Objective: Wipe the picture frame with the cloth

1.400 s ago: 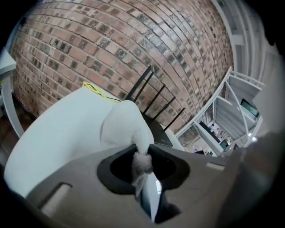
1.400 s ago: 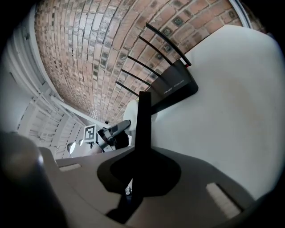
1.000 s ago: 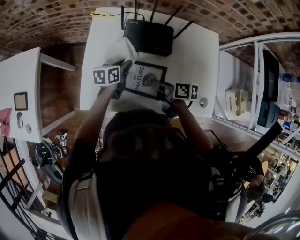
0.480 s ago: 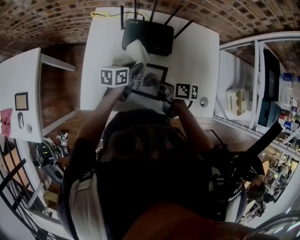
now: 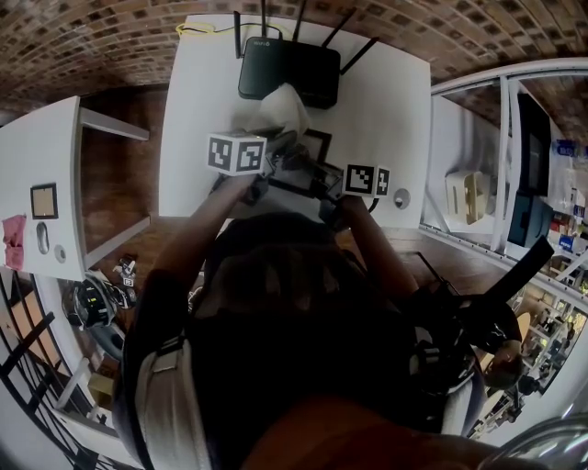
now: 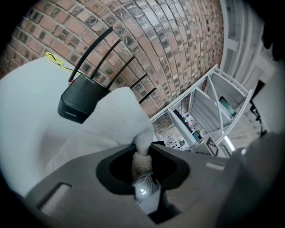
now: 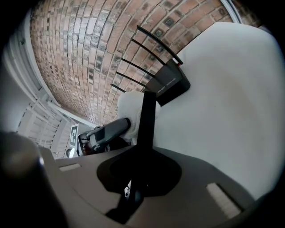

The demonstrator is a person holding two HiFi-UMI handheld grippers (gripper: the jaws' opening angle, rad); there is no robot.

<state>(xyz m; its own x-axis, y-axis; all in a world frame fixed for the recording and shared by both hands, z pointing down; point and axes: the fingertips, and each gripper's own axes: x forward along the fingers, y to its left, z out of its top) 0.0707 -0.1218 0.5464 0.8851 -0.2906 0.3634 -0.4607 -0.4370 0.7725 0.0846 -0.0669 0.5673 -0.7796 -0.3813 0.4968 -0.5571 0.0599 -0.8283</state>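
Observation:
The black picture frame (image 5: pixel 315 145) stands tilted on the white table (image 5: pixel 390 110), and my right gripper (image 5: pixel 319 181) is shut on its near edge. In the right gripper view the frame (image 7: pixel 146 116) shows edge-on as a dark bar rising from the right gripper (image 7: pixel 137 167). My left gripper (image 5: pixel 278 149) is shut on a white cloth (image 5: pixel 283 107), which lies bunched over the frame's upper left part. A pinched fold of the cloth (image 6: pixel 113 121) sits in the left gripper (image 6: pixel 142 156). The print on the frame is mostly hidden.
A black router (image 5: pixel 289 69) with several antennas stands at the table's back, just beyond the cloth, with a yellow cable (image 5: pixel 197 27) beside it. A small round object (image 5: pixel 401 197) lies right of the right gripper. A side table (image 5: pixel 41 197) stands left, white shelving (image 5: pixel 469 197) right.
My left gripper has carried the cloth rightward and toward the router across the frame, so the cloth now hides most of the print. The right gripper and the frame have stayed still.

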